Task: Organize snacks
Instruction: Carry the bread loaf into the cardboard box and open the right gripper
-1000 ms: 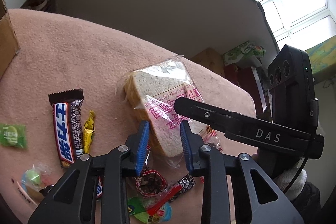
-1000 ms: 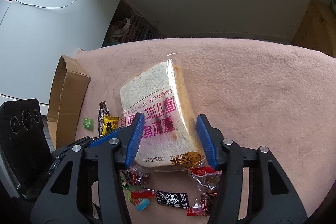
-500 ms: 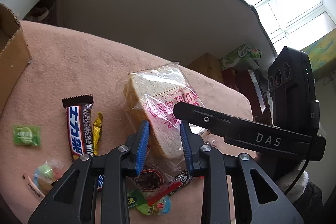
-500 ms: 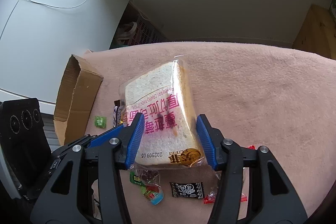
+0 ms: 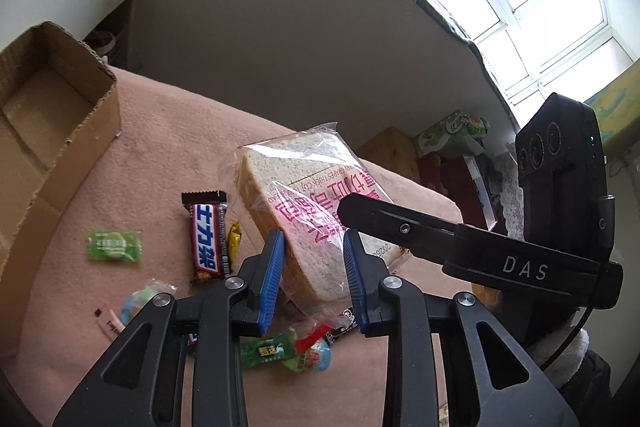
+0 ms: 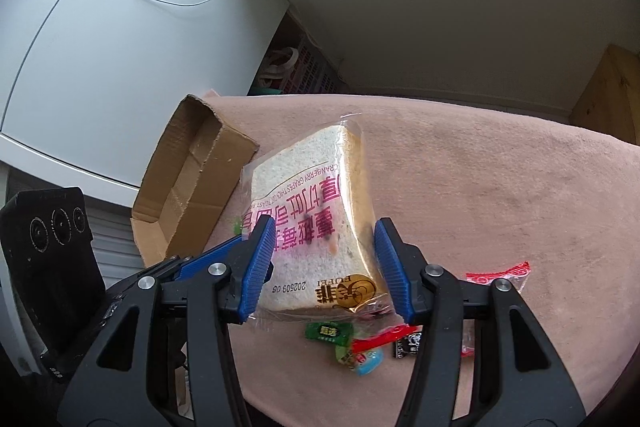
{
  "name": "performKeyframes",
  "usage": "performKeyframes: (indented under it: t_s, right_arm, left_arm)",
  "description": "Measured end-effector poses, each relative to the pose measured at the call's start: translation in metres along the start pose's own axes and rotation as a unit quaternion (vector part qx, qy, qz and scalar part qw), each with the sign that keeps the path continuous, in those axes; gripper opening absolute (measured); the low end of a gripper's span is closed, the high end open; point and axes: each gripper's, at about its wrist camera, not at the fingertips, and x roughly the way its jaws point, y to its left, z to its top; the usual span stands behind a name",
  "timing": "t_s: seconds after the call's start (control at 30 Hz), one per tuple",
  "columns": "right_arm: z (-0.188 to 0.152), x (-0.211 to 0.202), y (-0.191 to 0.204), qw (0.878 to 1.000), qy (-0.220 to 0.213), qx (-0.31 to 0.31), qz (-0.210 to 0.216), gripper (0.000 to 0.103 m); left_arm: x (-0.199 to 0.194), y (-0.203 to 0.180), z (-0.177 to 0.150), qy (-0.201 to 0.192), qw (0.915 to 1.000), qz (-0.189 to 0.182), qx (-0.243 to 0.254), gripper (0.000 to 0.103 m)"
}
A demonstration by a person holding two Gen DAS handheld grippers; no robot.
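Right gripper (image 6: pixel 325 265): its blue pads are pressing on both side faces of the bagged toast (image 6: pixel 310 223), holding it tilted and lifted above the pink cloth (image 6: pixel 500 187); from the left camera its black finger is lying across the bag's printed face.
Left gripper (image 5: pixel 314 279): its jaws are standing part open around the lower corner of the toast (image 5: pixel 304 211); whether the pads are touching the plastic is not clear.
Hidden parts: the lower edge of the bag is sitting behind the gripper bodies in both views; the sweets beneath are partly covered.
Writing: the bag is showing pink Chinese characters upside down, "CRANBERRY GRAPES THICK CUT TOAST", "BOFEI" and "202509 05"; the right gripper's finger is reading "DAS".
Loose snacks: a chocolate bar (image 5: pixel 208 239) with blue-and-white lettering and a green sachet (image 5: pixel 115 245) are lying on the cloth near its left edge; small wrapped sweets (image 6: pixel 362 343) are clustering near the cloth's near edge.
Cardboard box (image 6: pixel 192 179): it is sitting open at the cloth's far left corner, nothing showing inside it.
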Motion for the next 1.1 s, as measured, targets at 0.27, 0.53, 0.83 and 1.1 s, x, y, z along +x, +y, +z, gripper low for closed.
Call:
performKeyframes:
  t_s: [0.27,0.53,0.83,1.1]
  right_arm:
    - [0.004,0.013,0.049,0.999,0.01,-0.034,0.018,0.055]
    - [0.011,0.041,0.108,0.996,0.029,-0.081,0.038,0.055]
    - [0.01,0.08,0.17,0.988,0.058,-0.131,0.058,0.055]
    - [0.002,0.117,0.221,0.979,0.083,-0.173,0.065,0.055]
  left_arm:
    - [-0.036,0.025,-0.001,-0.029,0.9994,0.014,-0.015,0.027]
    - [-0.079,0.063,-0.009,-0.063,0.9962,0.036,-0.049,0.027]
    - [-0.118,0.108,-0.023,-0.093,0.9894,0.065,-0.091,0.027]
    - [-0.15,0.15,-0.043,-0.111,0.9809,0.099,-0.126,0.027]
